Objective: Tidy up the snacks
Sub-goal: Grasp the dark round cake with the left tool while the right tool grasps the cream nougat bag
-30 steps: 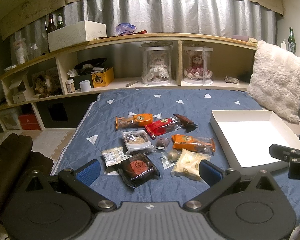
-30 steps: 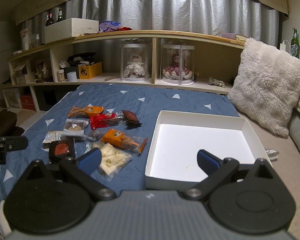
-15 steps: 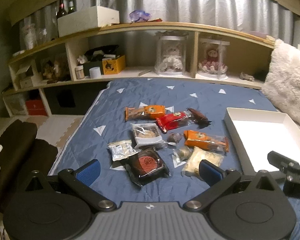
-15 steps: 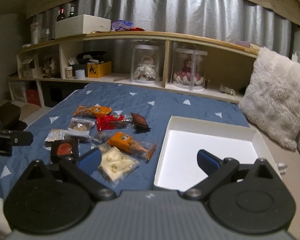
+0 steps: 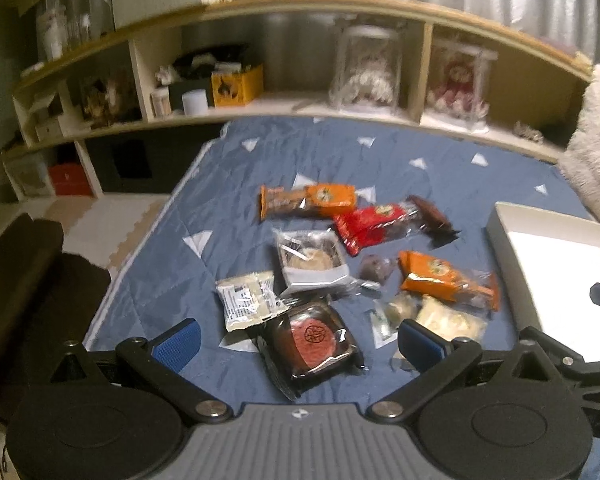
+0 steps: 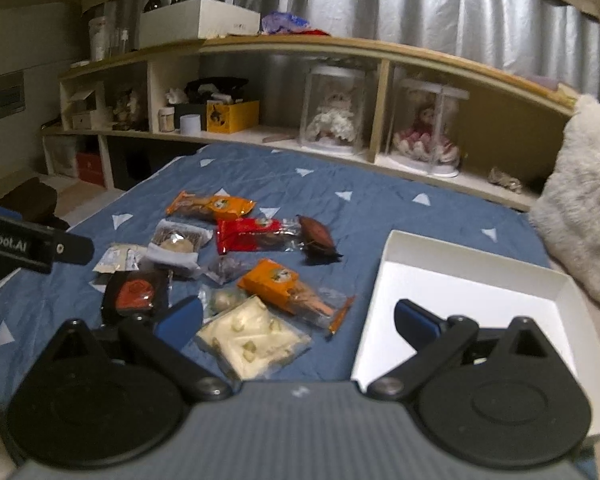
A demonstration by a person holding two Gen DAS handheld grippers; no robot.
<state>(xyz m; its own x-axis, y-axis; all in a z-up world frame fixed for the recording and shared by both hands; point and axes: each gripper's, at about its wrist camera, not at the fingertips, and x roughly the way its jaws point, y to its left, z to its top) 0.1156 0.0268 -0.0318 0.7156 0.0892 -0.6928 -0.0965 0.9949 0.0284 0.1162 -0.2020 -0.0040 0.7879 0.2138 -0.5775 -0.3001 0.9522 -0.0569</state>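
Snacks: about ten small wrapped packets in a loose cluster on the blue bed cover (image 5: 204, 216), none yet in the white box (image 6: 472, 292).
Nearest packets: dark tray pack with a red round cake (image 5: 312, 340) at 12 o'clock of the left tool; pale packet of soft pieces (image 6: 252, 340) just ahead of the right tool, toward 11 o'clock.
Others: two orange wrappers (image 5: 308, 200) (image 5: 444, 276), a red wrapper (image 5: 372, 226), a clear tray pack (image 5: 312, 260), a small white sachet (image 5: 248, 300).
Box: open, lies at 3 o'clock of the cluster, apart from it.
Handling, judged: light, crinkly film, likely slippery; contents probably crush or crumble. Take by the body across the short side for tray packs, or by a sealed end flap for flat wrappers; gentle squeeze.
Left tool (image 5: 296, 340): released, fingers spread wide, nothing between them, low over the cover, aimed at the cake pack.
Right tool (image 6: 298, 318): released, empty, held level, straddling the gap between cluster and box.
Beyond: shelf (image 6: 340, 52) at 12 o'clock, fluffy cushion (image 6: 584, 200) at 2 o'clock.
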